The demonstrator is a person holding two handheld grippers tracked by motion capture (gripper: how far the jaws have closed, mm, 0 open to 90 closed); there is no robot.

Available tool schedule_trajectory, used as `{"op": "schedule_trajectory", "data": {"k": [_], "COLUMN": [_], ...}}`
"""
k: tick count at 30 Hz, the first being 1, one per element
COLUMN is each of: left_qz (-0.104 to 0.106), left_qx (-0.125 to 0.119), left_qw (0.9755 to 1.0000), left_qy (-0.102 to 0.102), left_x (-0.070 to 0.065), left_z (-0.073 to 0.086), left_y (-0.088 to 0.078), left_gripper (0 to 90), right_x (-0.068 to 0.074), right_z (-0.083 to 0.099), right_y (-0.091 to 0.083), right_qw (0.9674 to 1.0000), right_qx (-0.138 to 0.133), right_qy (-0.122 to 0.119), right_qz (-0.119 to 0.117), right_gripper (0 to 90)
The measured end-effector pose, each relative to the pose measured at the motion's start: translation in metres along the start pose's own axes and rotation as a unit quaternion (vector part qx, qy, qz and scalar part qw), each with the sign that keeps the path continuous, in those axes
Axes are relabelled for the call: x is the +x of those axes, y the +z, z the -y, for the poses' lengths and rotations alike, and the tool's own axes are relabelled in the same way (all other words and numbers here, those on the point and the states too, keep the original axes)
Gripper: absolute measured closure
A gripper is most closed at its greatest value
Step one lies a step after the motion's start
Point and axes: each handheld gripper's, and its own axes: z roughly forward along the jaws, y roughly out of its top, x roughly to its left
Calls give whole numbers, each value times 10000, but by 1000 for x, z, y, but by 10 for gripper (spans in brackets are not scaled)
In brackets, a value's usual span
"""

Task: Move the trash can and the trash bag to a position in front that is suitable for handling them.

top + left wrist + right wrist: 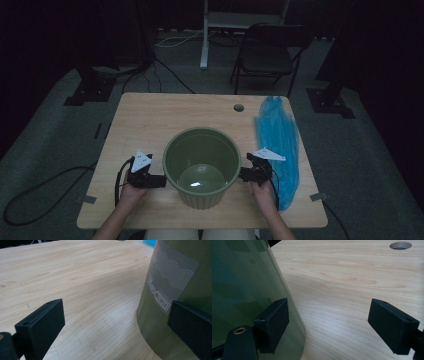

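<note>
Olive-green ribbed plastic bin (pixel 201 167), upright, empty, grey wave-patterned label (pixel 170 277).

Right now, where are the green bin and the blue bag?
green bin (pixel 176 150), high view, left side of its rim.
blue bag (pixel 278 131), high view, middle of the plastic.

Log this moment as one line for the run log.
left gripper: open, beside green bin | right gripper: open, at the bin's other side | blue plastic bag: flat on table, right of bin
</note>
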Motion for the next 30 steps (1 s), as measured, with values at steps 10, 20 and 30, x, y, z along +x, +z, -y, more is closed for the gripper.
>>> {"op": "schedule_trajectory", "data": {"k": [10,20,30], "left_qz": [-48,-391,-620], "left_qx": [0,86,86], "left_qw": [9999,9992,9977], "left_qy": [117,-18,-243], "left_x": [3,26,44], "left_z": [5,29,50], "left_y": [-4,-25,-40], "left_gripper": [15,15,15], "right_x": [-19,-102,-177], "right_z": [-13,-30,-12], "right_y": [-7,-36,-35], "right_qw": [9998,9939,9755], "right_qx": [4,-229,438], "right_qy": [-102,469,954], "right_qz": [184,968,1933], "right_gripper": [128,128,146]}}
